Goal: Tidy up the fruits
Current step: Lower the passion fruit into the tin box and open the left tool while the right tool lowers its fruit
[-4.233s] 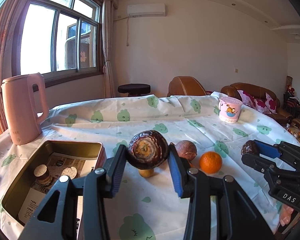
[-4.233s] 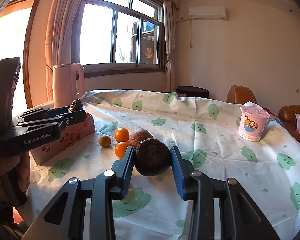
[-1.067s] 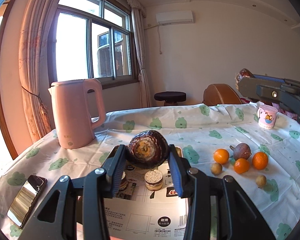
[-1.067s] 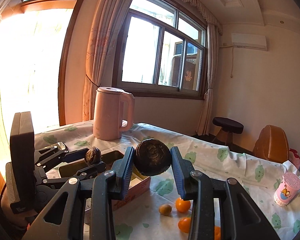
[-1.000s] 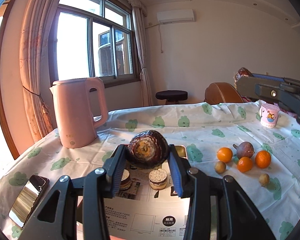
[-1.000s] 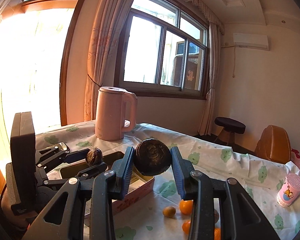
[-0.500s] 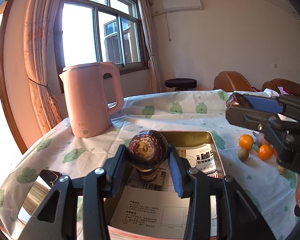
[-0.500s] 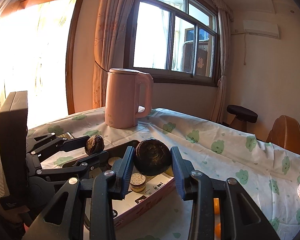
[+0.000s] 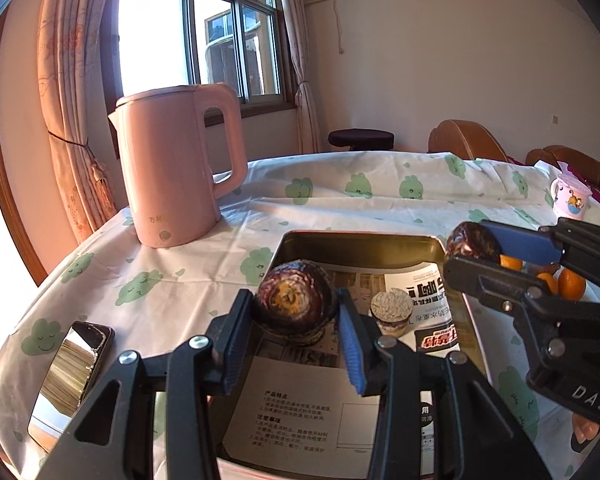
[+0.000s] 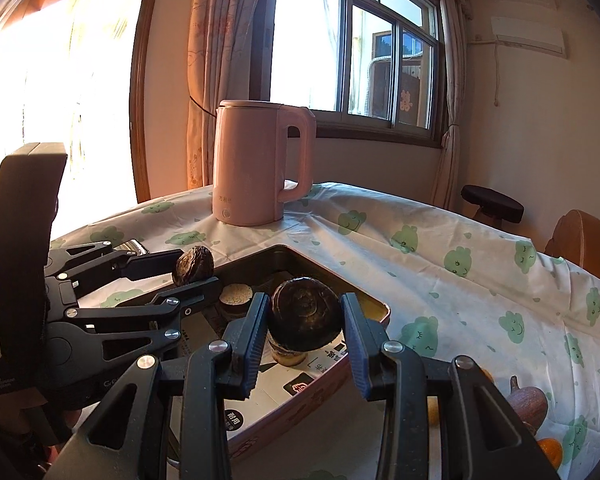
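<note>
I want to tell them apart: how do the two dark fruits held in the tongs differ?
The left fruit shows a yellowish centre with purple rings; the right fruit looks plain dark brown. The left fruit hangs over the paper in the tin box; the right fruit hangs nearer the box's corner. Both are round, wrinkled and clamped above the box.

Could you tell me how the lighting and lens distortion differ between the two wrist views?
Left wrist view: even daylight, window bright, phone mirroring glare, edges bowed by fisheye. Right wrist view: the left side is blown out by sun, the kettle is backlit, and the curtain curves.
</note>
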Tool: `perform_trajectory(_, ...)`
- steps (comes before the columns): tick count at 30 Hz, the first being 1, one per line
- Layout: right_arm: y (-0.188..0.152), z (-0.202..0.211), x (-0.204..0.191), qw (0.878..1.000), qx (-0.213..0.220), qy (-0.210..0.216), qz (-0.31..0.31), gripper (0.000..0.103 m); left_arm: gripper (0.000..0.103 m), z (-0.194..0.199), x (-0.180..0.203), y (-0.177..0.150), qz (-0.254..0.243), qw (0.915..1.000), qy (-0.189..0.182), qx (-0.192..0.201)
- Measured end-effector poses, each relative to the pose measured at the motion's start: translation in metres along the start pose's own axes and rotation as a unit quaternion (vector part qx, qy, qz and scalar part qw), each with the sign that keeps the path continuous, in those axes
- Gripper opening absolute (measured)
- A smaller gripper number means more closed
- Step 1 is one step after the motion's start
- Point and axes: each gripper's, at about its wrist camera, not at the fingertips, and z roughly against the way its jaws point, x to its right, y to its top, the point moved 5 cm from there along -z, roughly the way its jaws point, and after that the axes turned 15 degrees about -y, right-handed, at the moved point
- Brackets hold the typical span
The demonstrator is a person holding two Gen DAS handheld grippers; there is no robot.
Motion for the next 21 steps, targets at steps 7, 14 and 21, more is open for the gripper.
perform_trajectory(7,-0.01,-0.011,-0.008,1.0,-0.022,0.003,0.006,0.039,0.043,-0.009,-0.006,-0.003,0.015,0.9996,-0.008,-0.022)
perform_trajectory(14,-0.014,-0.018,-0.014,0.999,-0.043,0.008,0.017,0.039,0.043,-0.016,-0.006,-0.005,0.016,0.999,-0.008,-0.041)
perform_trajectory(21,-0.018,-0.027,-0.017,0.998,-0.065,0.008,0.027,0.039,0.043,-0.023,-0.005,-0.007,0.013,0.9981,-0.006,-0.06)
